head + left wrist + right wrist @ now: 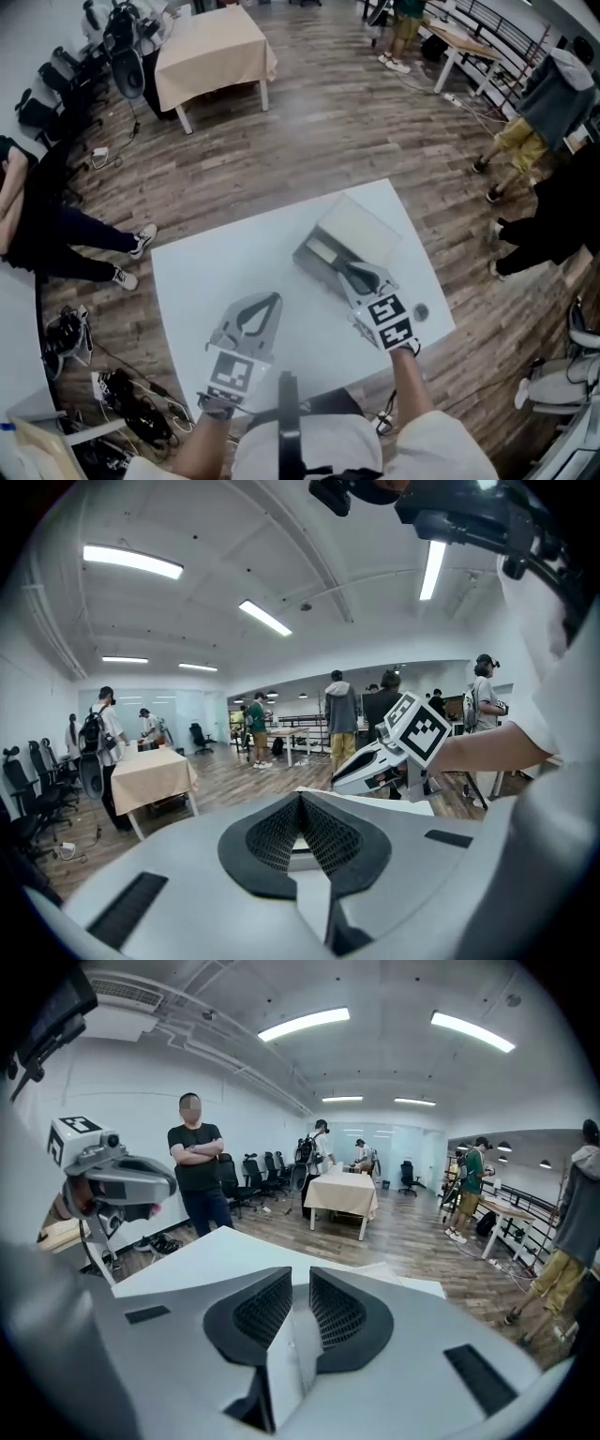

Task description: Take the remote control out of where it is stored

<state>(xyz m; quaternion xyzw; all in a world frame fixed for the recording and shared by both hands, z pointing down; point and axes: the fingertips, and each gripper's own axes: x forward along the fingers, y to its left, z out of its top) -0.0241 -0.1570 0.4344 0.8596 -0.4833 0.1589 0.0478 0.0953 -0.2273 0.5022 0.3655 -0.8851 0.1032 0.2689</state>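
Two claws by the grey box (367,231). Left claw (300,797), left of it: tips together, empty. Right claw (301,1279) over it: narrowly parted, empty.

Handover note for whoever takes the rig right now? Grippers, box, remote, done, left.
Left gripper: shut, empty, above the white table.
Right gripper: jaws a crack apart, nothing between them, tips at the box on the table.
Remote: not visible in any view; probably in the box.
Done: right gripper is at the box, nothing is out yet.
Left: find the remote, grip it, lift it out.
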